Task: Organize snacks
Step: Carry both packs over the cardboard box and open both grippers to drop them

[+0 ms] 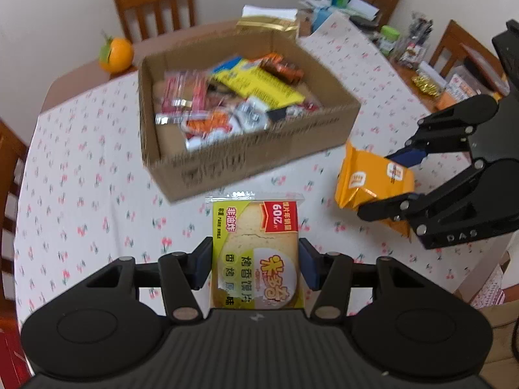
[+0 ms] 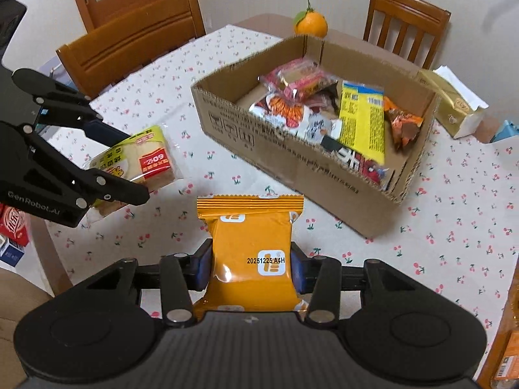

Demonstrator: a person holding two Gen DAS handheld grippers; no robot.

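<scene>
While both packets are hanging above the cloth, you are holding the green bread-slice packet [image 1: 256,253] clamped in your left gripper [image 1: 256,267] and the orange packet [image 2: 251,259] clamped in your right gripper [image 2: 251,267], each squeezed across its middle by the blue pads. Ahead of both, the cardboard box [image 1: 246,159] is sitting on the table [image 1: 81,162], already crowded with snacks. You are risking a slip, since glossy wrappers are likely sliding under pressure, and you are risking catching the box's near wall if you are carrying them in too low.
</scene>
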